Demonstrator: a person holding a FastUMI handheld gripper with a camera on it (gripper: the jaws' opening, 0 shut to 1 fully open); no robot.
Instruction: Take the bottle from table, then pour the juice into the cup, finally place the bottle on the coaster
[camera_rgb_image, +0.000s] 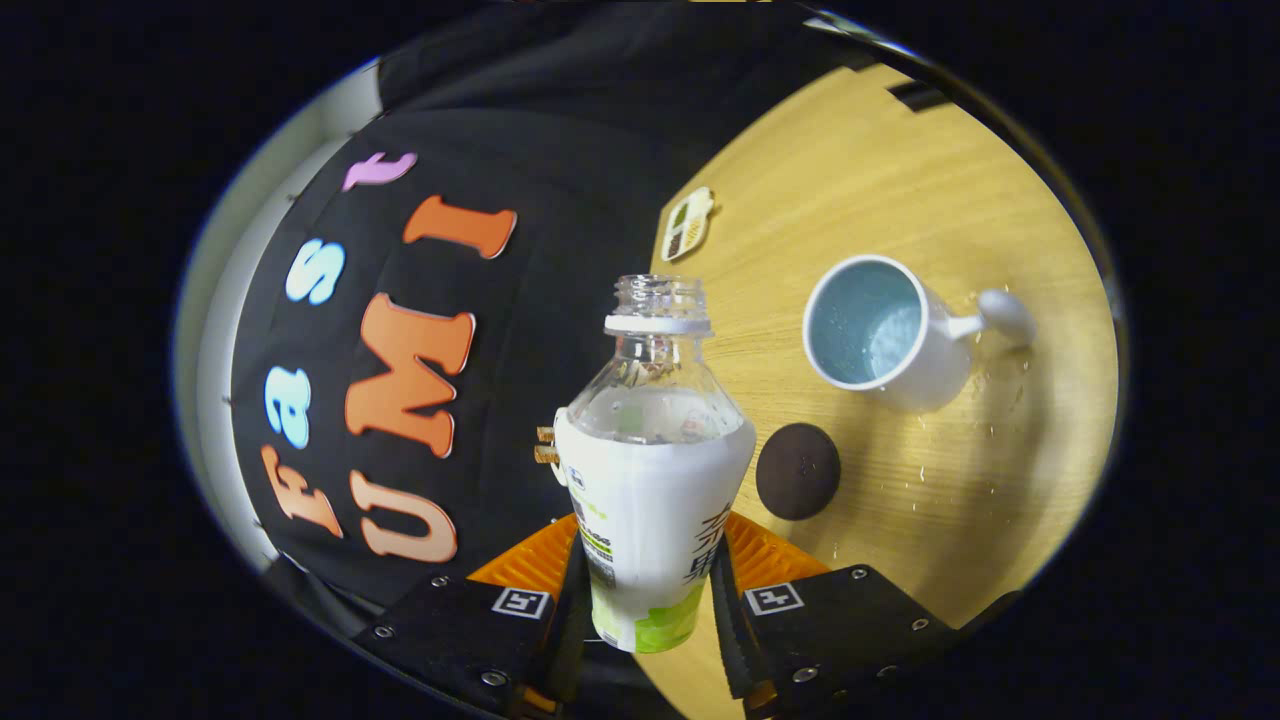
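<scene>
My gripper (648, 590) is shut on a clear plastic bottle (652, 470) with a white and green label. Both fingers press on its lower body, and it is held above the wooden table (900, 180). The bottle has no cap and holds clear liquid up to the shoulder. The view is tilted. A white cup (885, 335) with a pale blue inside and a handle stands on the table beyond the fingers, to the right of the bottle's neck. A dark round coaster (797, 471) lies on the table between the bottle and the cup, close to the bottle's side.
Small water drops (985, 400) are scattered on the table around the cup. A small flat card (687, 224) with coloured patches lies near the table's far edge by the booth's black cloth wall (520, 330).
</scene>
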